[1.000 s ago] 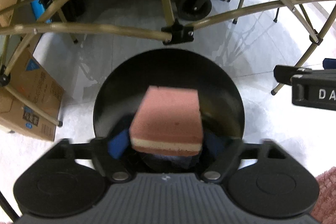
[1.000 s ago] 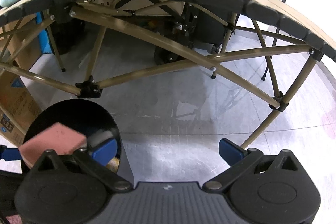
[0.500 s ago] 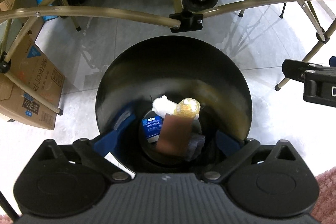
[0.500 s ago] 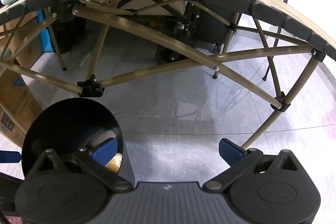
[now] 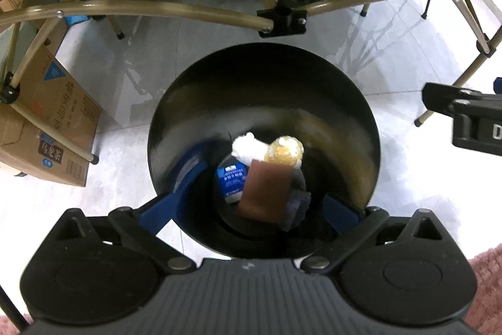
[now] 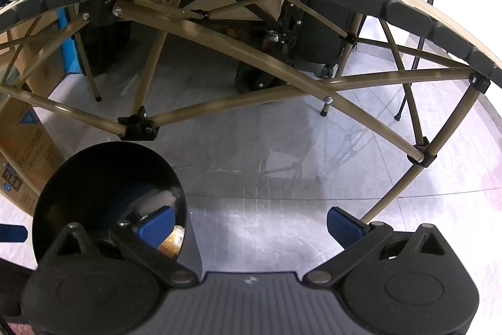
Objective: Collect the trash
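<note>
Now sponge point(image 5: 265, 192), brown slab, lies flat in glossy black round bin point(image 5: 360, 127) on crumpled trash; left tongs point(image 5: 263, 209) and right tongs point(image 6: 251, 223) wide, empty.

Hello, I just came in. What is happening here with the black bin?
A person is collecting trash with two handheld grippers. The left gripper hangs open over the black bin; a brown sponge lies at the bottom among other scraps. The right gripper is open and empty beside the bin.
</note>
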A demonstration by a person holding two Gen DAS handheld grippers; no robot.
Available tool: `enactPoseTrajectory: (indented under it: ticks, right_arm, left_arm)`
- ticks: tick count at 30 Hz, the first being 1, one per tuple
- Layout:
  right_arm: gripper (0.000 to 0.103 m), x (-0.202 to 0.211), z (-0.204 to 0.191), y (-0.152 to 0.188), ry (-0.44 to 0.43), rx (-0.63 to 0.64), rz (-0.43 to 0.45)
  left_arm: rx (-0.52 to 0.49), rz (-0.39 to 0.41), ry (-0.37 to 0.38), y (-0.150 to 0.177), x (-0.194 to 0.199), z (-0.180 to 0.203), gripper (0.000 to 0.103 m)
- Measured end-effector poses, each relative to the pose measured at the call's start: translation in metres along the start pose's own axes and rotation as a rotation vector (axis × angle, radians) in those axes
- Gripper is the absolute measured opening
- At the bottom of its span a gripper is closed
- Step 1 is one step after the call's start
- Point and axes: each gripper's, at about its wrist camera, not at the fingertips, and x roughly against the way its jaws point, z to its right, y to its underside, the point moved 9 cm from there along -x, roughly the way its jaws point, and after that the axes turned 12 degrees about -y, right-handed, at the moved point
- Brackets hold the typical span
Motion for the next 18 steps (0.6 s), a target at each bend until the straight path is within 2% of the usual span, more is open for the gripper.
enactPoseTrajectory:
  ticks: [6, 9, 18]
  right_arm:
    - [0.103, 0.002, -0.001, -0.001, -0.003, 0.004, 0.004]
    - [0.103, 0.005, 0.0, -0.001, 0.001, 0.003, 0.009]
    - [0.103, 0.029, -0.01, 0.003, -0.048, -0.005, 0.025]
  left_arm:
    - [-0.012, -0.055, 0.034, 0.01, 0.008, 0.002, 0.103]
    - [-0.018, -0.066, 0.024, 0.015, 0.013, 0.0, 0.103]
    - [-0.003, 0.023, -0.012, 0.01, 0.052, -0.012, 0.103]
